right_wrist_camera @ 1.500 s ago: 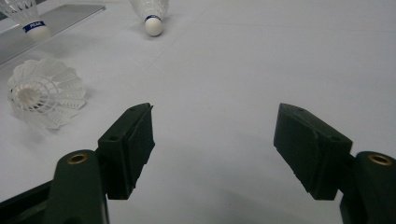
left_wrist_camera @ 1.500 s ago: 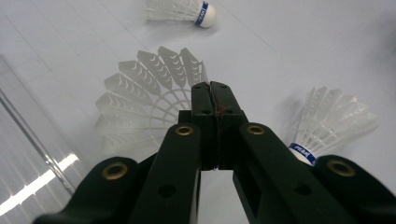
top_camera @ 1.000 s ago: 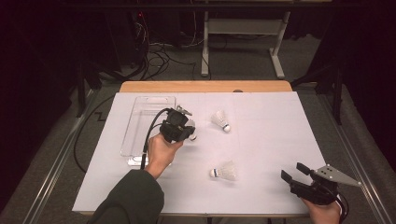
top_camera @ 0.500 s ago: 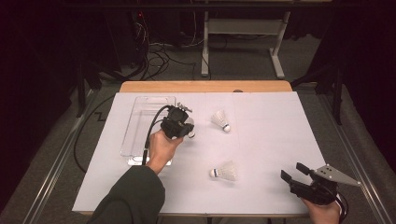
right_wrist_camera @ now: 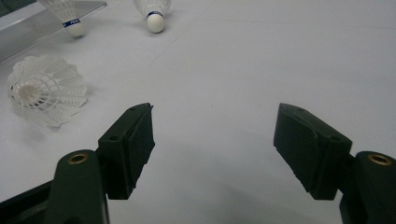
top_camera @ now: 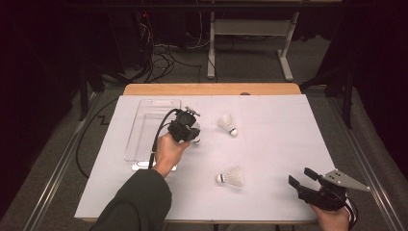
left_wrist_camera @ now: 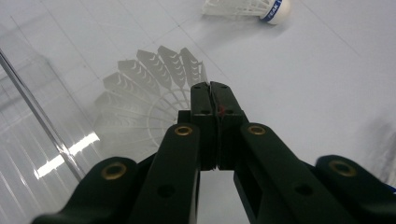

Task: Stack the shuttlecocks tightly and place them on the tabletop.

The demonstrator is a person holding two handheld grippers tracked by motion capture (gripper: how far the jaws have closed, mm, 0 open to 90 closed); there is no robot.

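Just beside the clear plastic tray [top_camera: 144,126], at its right long wall: left gripper [top_camera: 186,129] has its jaws pinched together on the feather skirt of a white shuttlecock [left_wrist_camera: 149,88]. In the left gripper view the jaw tips meet at the skirt's edge, feathers fanning up and to the left behind them; the cork end is hidden below the jaws. Tray wall shows as a clear pane to the left [left_wrist_camera: 32,93].

Two more shuttlecocks lie loose on the white sheet [top_camera: 279,144]: one to the right of the tray [top_camera: 227,124], cork end with a blue band pointing away from it; one further from the tray, toward the person's edge [top_camera: 231,177], on its side.

Right gripper [top_camera: 306,183] sits well apart from the tray near the sheet's front right corner, jaws spread wide, nothing between them.

Handling, as judged: very light, so no grip force needed to lift. The skirt is thin, springy and crushable; a hard squeeze would likely bend or split the vanes. The rounded cork base is firmer but smooth and may slip out sideways. Best hold looks like a light pinch on the skirt rim, as now, or across the banded collar just above the cork. Likely to roll in an arc if dropped on its side.
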